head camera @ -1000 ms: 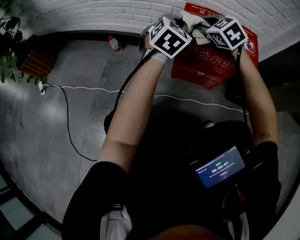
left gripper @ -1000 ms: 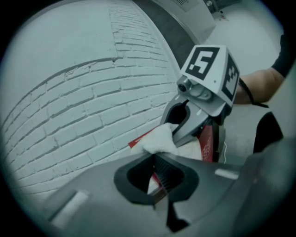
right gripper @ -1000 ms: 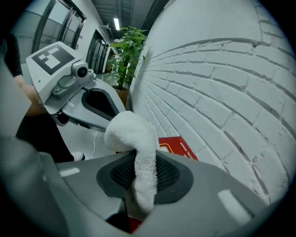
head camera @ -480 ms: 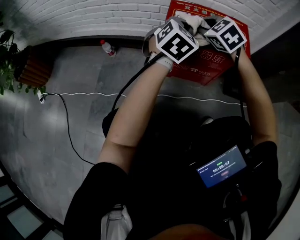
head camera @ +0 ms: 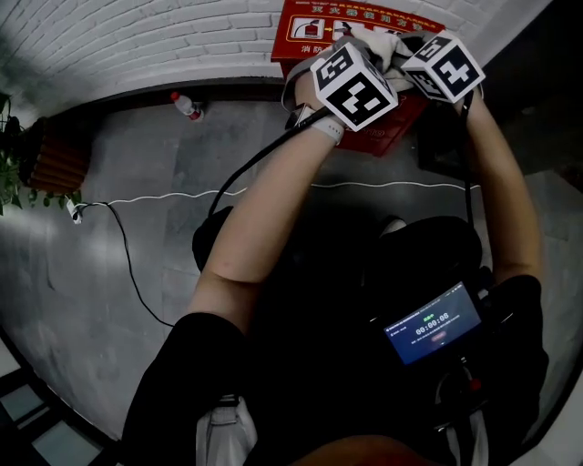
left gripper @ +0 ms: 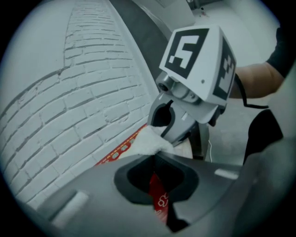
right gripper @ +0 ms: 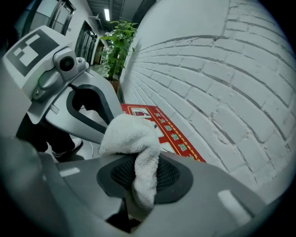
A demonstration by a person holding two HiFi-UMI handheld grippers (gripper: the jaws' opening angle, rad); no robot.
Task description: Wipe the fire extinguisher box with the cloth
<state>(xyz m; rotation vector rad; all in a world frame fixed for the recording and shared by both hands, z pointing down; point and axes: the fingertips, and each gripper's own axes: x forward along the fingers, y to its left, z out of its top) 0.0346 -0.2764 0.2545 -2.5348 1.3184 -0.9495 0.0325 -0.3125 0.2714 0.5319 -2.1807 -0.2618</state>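
Observation:
The red fire extinguisher box (head camera: 321,25) stands on the floor against the white brick wall. A white cloth (head camera: 375,41) lies bunched on top of it, between my two grippers. My right gripper (head camera: 405,47) is shut on the cloth (right gripper: 134,139), which hangs down through its pads. My left gripper (head camera: 363,50) sits close beside it, its jaws shut to a narrow slit through which the red box (left gripper: 158,196) shows. The cloth (left gripper: 151,141) touches the left gripper's far tip. The right gripper (left gripper: 169,122) fills the left gripper view. The left gripper (right gripper: 90,109) shows at the left of the right gripper view.
A plastic bottle (head camera: 187,106) stands by the wall to the left. A white cable (head camera: 137,197) runs across the grey floor. A plant (head camera: 9,173) in a wooden planter (head camera: 55,155) is at far left. A screen device (head camera: 433,325) hangs at the person's waist.
Both grippers, with the cloth, have moved from the box's front face up to its top by the wall. The head view has tilted, so more of the box's upper panel shows.

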